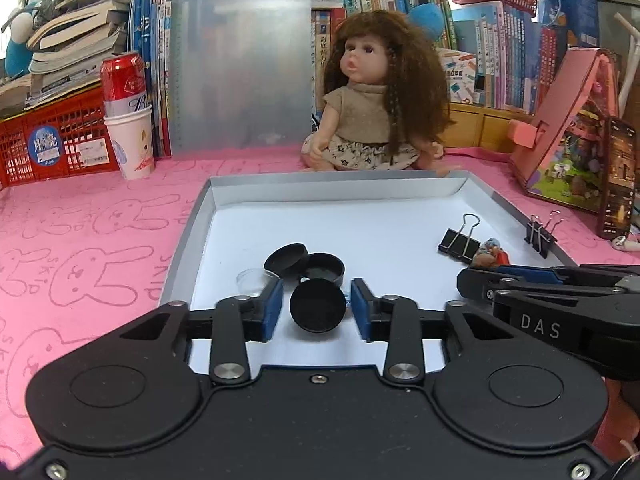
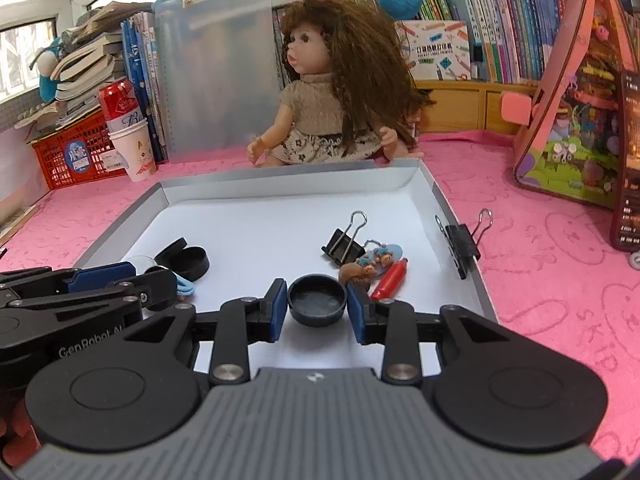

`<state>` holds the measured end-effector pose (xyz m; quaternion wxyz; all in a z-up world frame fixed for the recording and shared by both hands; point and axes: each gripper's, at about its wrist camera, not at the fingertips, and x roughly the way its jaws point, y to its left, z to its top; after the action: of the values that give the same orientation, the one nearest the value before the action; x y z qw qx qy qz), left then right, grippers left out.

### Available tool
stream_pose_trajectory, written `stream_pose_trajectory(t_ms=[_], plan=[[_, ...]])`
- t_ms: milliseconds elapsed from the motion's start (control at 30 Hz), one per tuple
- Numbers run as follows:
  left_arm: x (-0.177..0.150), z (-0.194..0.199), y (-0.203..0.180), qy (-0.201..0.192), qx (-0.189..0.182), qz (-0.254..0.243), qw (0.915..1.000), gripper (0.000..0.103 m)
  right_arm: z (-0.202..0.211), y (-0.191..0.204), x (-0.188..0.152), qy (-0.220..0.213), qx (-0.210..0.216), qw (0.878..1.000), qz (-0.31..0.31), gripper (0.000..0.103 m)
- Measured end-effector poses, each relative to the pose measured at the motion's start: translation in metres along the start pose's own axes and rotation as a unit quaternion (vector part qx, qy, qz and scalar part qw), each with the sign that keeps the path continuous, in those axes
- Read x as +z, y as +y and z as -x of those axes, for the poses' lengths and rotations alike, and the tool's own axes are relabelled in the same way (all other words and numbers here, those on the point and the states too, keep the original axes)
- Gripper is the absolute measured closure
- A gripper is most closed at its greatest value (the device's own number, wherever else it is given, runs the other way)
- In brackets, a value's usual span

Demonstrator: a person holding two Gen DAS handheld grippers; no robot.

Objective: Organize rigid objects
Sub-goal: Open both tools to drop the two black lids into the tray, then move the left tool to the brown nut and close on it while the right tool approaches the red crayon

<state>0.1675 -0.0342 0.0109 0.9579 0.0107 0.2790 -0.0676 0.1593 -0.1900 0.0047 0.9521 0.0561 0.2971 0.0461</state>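
The landmark is the shallow grey-rimmed cardboard tray with a white floor (image 1: 188, 240) lying on the pink rabbit-print tablecloth (image 1: 80, 248). Over the tray's near edge, the left gripper (image 1: 317, 307) has its blue pads parted narrowly around a round black plastic lid (image 1: 317, 305) that sits tilted, its flat face towards the camera; gaps show on both sides, so the pads do not press it. Beside it, also at the tray's near edge, the right gripper (image 2: 317, 303) stands a little apart around a shallow round black plastic cup (image 2: 317, 300) resting hollow side up on the tray floor; whether the pads touch the cup I cannot tell.

Further into the tray, behind the left gripper, two more round black plastic caps (image 1: 304, 264) lie touching, one leaning on the other, with a small clear plastic dish (image 1: 250, 280) just beside them. Towards the tray's right side lie a black metal binder clip (image 2: 344, 244), a small blue-and-brown figurine charm (image 2: 376, 260) and a red plastic cylinder (image 2: 390, 280). A second black binder clip (image 2: 462, 242) is clamped on the tray's right wall.

Beyond the tray's far wall sits a curly brown-haired doll in a beige dress (image 1: 368, 116), and further left a red drink can standing in a white paper cup (image 1: 128, 120)
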Motion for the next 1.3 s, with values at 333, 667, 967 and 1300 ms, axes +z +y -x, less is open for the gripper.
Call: stream_pose_trajectory(t_ms=[333,667,967,1300], plan=[[0.000,0.038,0.003,-0.015,-0.033,-0.014,0.9992,0.045,0.031,0.000,-0.001,-0.026,0.019,0.999,0.044,0.033],[-0.015,0.074,0.009,-0.012,-0.060,-0.008,0.9981,0.042,0.073,-0.004,-0.018,-0.038,0.056,0.993,0.095,0.021],[-0.033,0.082,0.007,0.023,-0.075,0.006,0.9969,0.041,0.098,-0.004,-0.047,-0.012,0.123,0.984,0.128,0.017],[-0.041,0.059,-0.006,0.048,-0.058,0.004,0.9972,0.042,0.098,0.012,-0.069,0.014,0.169,0.967,0.193,0.016]])
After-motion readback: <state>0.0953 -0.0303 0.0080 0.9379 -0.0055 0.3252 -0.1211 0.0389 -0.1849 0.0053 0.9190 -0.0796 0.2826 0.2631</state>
